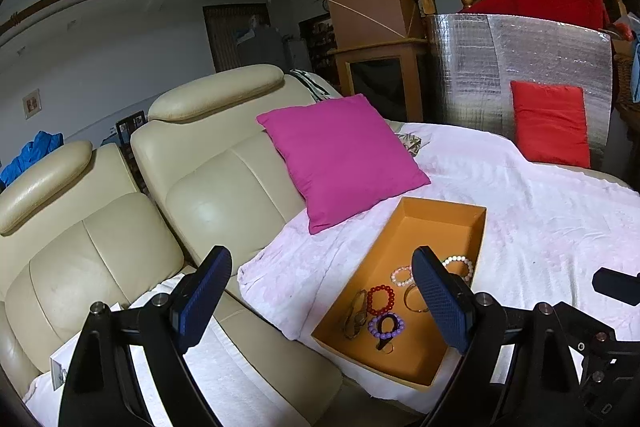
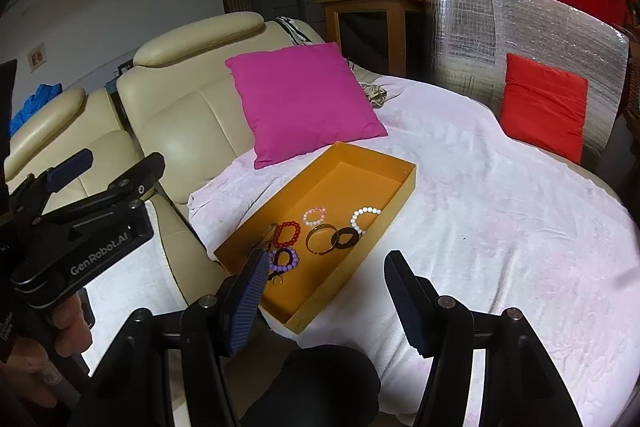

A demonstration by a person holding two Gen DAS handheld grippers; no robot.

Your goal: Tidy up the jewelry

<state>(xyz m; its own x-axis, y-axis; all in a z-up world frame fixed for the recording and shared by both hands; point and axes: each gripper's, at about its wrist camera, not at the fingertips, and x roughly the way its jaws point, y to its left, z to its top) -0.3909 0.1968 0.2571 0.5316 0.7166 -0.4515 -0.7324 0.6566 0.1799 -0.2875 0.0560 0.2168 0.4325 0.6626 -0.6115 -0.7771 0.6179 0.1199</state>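
From the left wrist view, the left gripper [image 1: 322, 297] has its fingers spread wide with nothing between them. Beyond them an orange box [image 1: 436, 211] lies on a pale pink blanket [image 1: 540, 219] that covers a cream sofa [image 1: 208, 179], and a magenta cushion [image 1: 340, 159] leans just behind the box. The jewelry is gathered in the near half of the box: a red bead bracelet [image 1: 380, 300], a purple bead bracelet [image 1: 386, 325] with a dark piece lying across it, a small pink bead bracelet [image 1: 401, 275], a white bead bracelet [image 1: 459, 263] partly hidden by the right-hand finger, and what looks like a watch [image 1: 357, 314] near the left wall.

From the right wrist view, the right gripper [image 2: 326, 301] is also released — its fingers stand apart and hold nothing, just in front of the near corner of the box [image 2: 376, 157]. Here a gold bangle [image 2: 320, 238] and a black ring-shaped piece [image 2: 346, 238] show clearly, touching each other, with the white beads [image 2: 364, 217] next to them near the right wall. The left gripper [image 2: 66, 171] shows at the left edge, held by a hand [image 2: 64, 327].

I judge all the pieces to be light. The bead bracelets are probably on elastic, so they will flop and hang; it is better to pinch one side of the loop. The bangle is stiff and smooth, so it may slip — take it across the rim. The pieces lie close together, so one can drag its neighbour.
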